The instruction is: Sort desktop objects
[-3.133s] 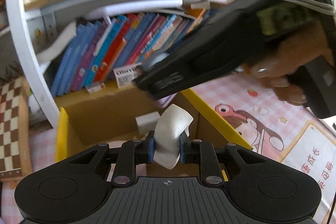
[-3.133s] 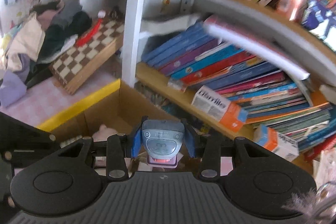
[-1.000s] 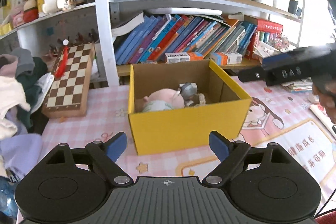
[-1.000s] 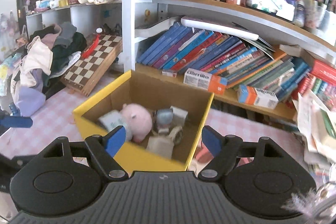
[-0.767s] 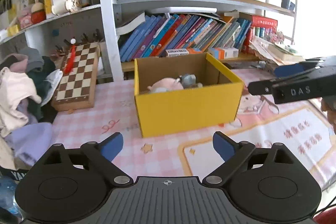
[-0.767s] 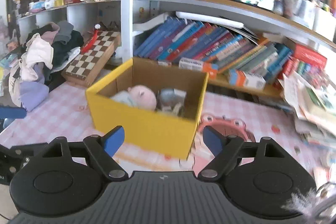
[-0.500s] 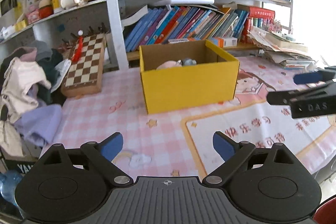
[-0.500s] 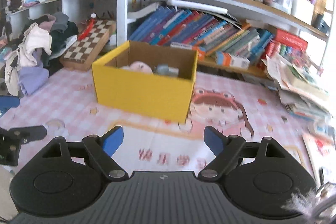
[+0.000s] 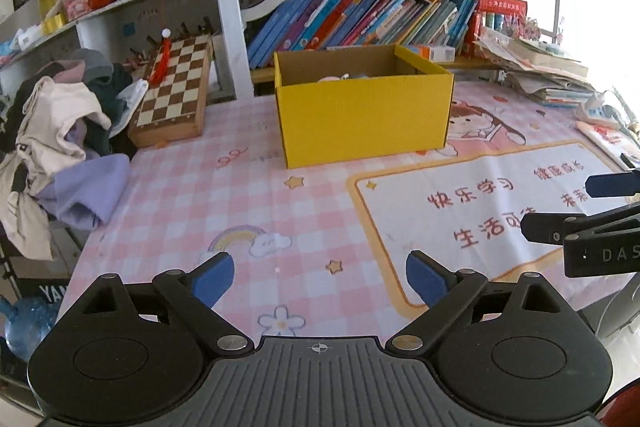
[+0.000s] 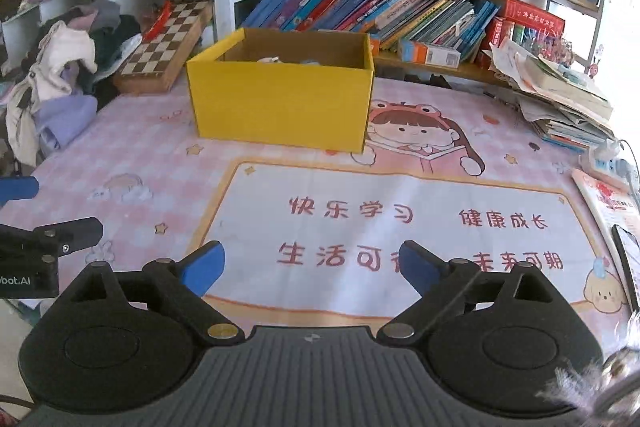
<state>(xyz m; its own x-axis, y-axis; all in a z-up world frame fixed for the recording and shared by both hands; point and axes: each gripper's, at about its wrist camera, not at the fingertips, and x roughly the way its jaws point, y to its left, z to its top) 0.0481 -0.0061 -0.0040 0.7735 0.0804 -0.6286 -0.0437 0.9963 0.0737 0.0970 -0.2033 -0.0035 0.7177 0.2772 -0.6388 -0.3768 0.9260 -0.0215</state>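
Both tools look alike. The left gripper (image 9: 319,277) has a black ribbed body, two round black discs, silver screws on its angled arms and blue pads (image 9: 212,277). The right gripper (image 10: 310,261) matches it, with blue pads (image 10: 202,264); white letters "DAS" mark its side in the left wrist view.

The box (image 9: 364,115) is placed on the counter (image 9: 240,211), in front of the bookshelf (image 9: 360,19) where books are leaned in a row. To the left of the box a chessboard (image 9: 176,95) is laid, and further left a heap of clothes (image 9: 60,131) is found. To the right of the box a stack of papers (image 10: 560,99) is piled.
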